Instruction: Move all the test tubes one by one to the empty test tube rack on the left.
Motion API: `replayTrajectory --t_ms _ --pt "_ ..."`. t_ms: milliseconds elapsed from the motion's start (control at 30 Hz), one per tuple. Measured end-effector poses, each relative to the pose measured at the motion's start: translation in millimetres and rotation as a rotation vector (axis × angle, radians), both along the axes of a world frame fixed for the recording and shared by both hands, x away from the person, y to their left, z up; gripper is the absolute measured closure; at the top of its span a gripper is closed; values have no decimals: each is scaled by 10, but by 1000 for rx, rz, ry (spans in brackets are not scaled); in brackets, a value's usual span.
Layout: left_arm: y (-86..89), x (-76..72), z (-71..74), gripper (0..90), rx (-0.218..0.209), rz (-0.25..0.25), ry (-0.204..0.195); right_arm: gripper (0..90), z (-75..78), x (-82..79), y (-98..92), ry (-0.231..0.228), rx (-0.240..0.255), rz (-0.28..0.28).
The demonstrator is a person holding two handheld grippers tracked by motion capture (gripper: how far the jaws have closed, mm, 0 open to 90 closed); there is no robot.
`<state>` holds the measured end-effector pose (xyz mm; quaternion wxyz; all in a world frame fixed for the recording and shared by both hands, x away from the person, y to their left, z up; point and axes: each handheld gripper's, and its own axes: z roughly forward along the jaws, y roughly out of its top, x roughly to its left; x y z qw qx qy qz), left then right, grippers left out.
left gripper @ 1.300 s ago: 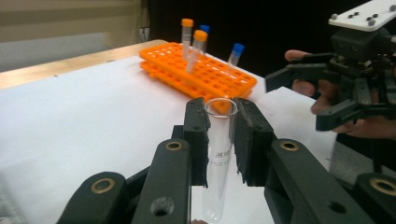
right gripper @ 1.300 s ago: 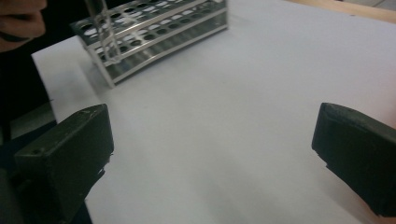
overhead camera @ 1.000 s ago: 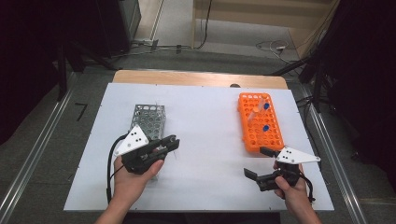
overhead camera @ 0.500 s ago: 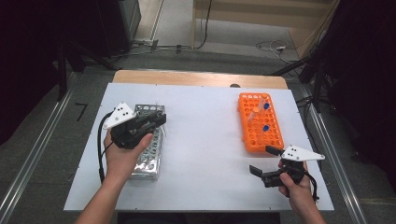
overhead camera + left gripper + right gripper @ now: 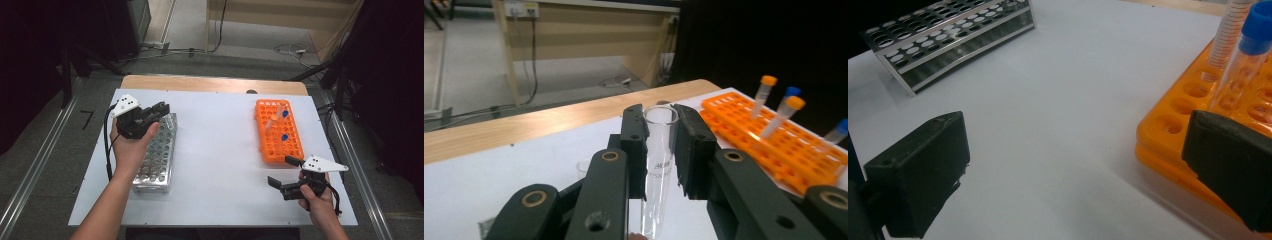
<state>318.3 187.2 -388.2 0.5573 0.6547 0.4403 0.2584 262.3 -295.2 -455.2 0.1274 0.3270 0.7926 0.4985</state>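
1. Left gripper (image 5: 659,145) – jaws clamped on clear glass tube (image 5: 658,165), held upright above metal rack (image 5: 156,156).
2. Right gripper (image 5: 285,175) – jaws wide apart, nothing between, just beside orange rack (image 5: 278,131) w/ capped tubes (image 5: 781,112).

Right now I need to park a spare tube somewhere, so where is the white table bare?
The widest bare patch lies between the metal rack and the orange rack, running from the wooden far edge to the near edge. Crowded spots: the left gripper, shut on a glass tube, above the metal rack, and the open right gripper just before the orange rack.
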Motion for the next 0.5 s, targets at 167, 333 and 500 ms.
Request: replayTrajectory --t_ms 167,333,500 --pt "-17 127 -45 766 10 23 14 0 5 1 -10 -2 0 -1" --pt "-45 214 -111 766 34 58 26 0 4 2 -17 -3 3 -2" --pt "-52 269 -158 766 57 85 21 0 4 2 -20 -1 5 -2"
